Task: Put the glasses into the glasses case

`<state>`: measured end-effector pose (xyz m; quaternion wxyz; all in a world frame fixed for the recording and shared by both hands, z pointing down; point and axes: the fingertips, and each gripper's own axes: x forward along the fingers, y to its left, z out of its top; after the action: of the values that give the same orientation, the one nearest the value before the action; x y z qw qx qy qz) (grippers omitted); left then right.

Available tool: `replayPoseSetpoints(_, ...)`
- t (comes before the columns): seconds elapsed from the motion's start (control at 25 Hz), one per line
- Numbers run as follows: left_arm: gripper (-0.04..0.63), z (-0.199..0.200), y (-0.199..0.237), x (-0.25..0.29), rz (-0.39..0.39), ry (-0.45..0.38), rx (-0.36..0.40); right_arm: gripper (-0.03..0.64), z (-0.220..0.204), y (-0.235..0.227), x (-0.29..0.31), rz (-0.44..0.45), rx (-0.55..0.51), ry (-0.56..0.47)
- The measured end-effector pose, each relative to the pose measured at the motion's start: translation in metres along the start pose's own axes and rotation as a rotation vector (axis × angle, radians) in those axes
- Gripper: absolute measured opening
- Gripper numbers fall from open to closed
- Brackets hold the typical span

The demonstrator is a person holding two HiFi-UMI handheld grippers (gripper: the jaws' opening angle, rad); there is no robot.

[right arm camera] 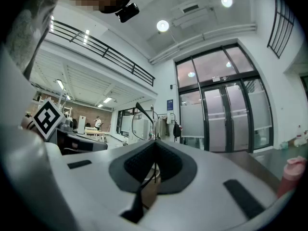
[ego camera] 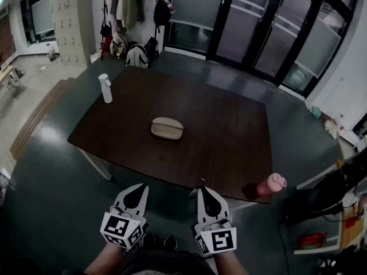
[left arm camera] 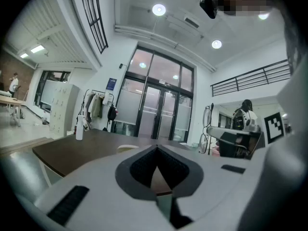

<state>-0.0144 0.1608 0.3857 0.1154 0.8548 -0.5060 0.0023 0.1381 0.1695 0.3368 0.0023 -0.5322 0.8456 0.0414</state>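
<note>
My right gripper (ego camera: pixel 205 191) clamped on glasses (right arm camera: pixel 137 201). My left gripper (ego camera: pixel 140 189) just beside, jaws together, empty. Glasses case (ego camera: pixel 167 128) well ahead on table (ego camera: pixel 229 142), looks shut. Step: carrying. Next, likely: reach forward, open case.

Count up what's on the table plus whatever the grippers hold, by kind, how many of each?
Bottles: 2, the white spray bottle and the pink bottle
Glasses case: 1
Glasses: 1, held in the right gripper
Total: 4
</note>
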Motion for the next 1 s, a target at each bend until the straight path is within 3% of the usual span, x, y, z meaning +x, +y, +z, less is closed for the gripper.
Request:
replayPoseSetpoints(0.52, 0.003, -0.002, 0.0, -0.001, -0.018, 0.004, -0.001, -0.012, -0.002, 0.006, -0.004, -0.007, -0.006, 0.012)
replayPoseSetpoints(1.0, 0.003, -0.005, 0.021, -0.007, -0.043, 0.012, -0.006, -0.012, 0.001, 0.017, 0.006, -0.066, 0.005, -0.002)
